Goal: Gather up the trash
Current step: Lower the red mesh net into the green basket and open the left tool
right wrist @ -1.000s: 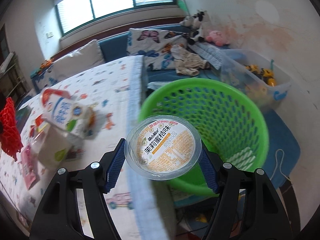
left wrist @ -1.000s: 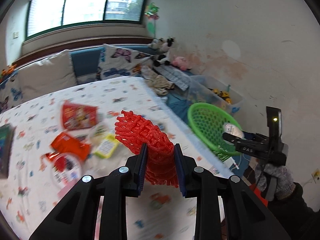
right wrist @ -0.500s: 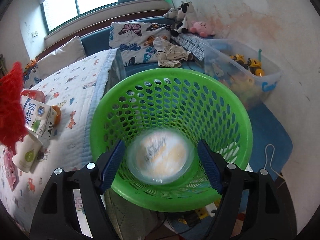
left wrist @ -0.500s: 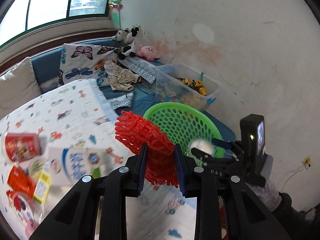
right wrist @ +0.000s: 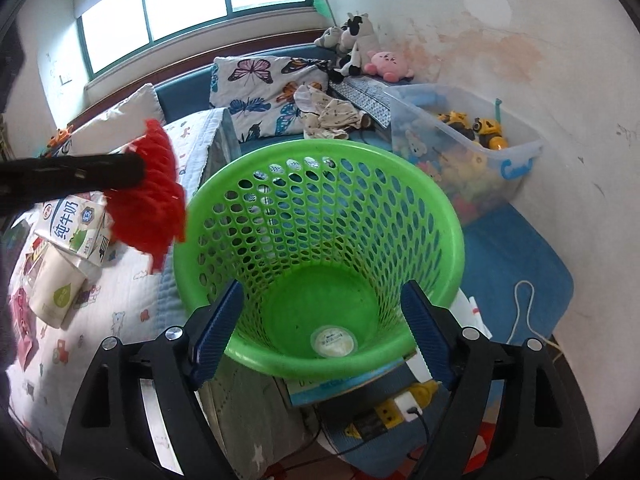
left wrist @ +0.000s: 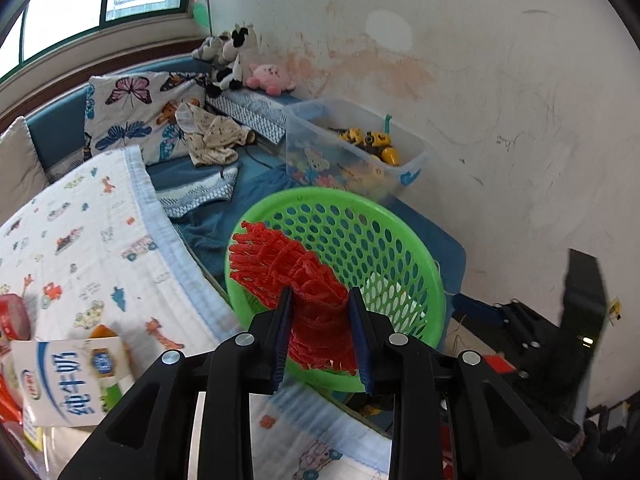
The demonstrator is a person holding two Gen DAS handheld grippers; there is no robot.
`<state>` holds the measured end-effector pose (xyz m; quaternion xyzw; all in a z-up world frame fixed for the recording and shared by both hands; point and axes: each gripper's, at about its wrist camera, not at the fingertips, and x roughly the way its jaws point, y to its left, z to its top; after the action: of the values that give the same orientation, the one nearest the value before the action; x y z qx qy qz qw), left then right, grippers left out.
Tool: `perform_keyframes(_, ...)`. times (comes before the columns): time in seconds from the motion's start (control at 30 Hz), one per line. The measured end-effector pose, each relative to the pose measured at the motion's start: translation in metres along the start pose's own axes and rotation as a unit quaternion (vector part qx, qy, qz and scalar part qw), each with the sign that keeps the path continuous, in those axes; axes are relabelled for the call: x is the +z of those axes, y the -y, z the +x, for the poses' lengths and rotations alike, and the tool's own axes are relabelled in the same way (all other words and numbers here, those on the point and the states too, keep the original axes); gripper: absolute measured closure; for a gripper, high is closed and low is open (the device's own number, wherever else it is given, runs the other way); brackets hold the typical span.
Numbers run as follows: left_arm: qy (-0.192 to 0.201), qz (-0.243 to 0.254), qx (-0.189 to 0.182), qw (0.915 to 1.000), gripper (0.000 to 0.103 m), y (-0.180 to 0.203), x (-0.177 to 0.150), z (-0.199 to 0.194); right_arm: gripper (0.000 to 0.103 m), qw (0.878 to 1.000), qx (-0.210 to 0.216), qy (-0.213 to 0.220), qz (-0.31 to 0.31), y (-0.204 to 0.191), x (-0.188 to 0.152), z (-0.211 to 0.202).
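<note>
A green perforated basket (right wrist: pixel 320 160) stands on the floor beside the bed; it also shows in the left wrist view (left wrist: pixel 400 240). A round clear lidded cup (right wrist: pixel 333 342) lies on its bottom. My right gripper (right wrist: pixel 320 320) is open and empty above the basket's near rim. My left gripper (left wrist: pixel 322 308) is shut on a red foam net (left wrist: pixel 288 268) and holds it at the basket's near-left rim; the net also shows in the right wrist view (right wrist: pixel 152 200). A milk carton (left wrist: pixel 68 384), a paper cup (right wrist: pixel 56 292) and red wrappers lie on the bed.
The bed's patterned quilt (left wrist: pixel 80 248) lies left of the basket. A clear toy bin (right wrist: pixel 464 140) stands behind the basket against the wall. Pillows, clothes and plush toys lie at the back. A power strip (right wrist: pixel 400 408) and cables lie on the floor below the basket.
My right gripper opened over the basket and the lidded cup fell to its bottom. My left gripper carried the red net from over the bed to the basket's rim.
</note>
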<state>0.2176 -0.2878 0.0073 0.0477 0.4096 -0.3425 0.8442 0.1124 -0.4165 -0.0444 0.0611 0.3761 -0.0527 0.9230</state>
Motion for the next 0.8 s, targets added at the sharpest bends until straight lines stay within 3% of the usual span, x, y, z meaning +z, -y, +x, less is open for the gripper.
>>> perform_keyframes(0.17, -0.008, 0.004, 0.004, 1.0, 0.067, 0.004, 0.0, 0.017, 0.022, 1.0, 0.003, 0.004, 0.007, 0.003, -0.005, -0.009)
perform_keyframes(0.27, -0.011, -0.002, 0.003, 0.9999, 0.05, 0.005, -0.002, 0.022, 0.022, 1.0, 0.005, 0.004, 0.01, 0.003, -0.007, -0.011)
perform_keyframes(0.37, -0.011, -0.001, -0.001, 0.9999, 0.048, 0.006, -0.005, 0.022, 0.022, 1.0, 0.006, 0.003, 0.011, 0.003, -0.009, -0.012)
perform_keyframes(0.47, -0.002, -0.003, 0.0, 1.0, 0.037, 0.006, -0.007, 0.018, 0.022, 1.0, 0.007, 0.003, 0.014, 0.003, -0.012, -0.013)
perform_keyframes(0.8, 0.041, -0.01, 0.035, 0.9985, 0.037, -0.007, -0.027, -0.05, 0.022, 0.999, 0.027, 0.016, 0.005, -0.014, -0.016, -0.03)
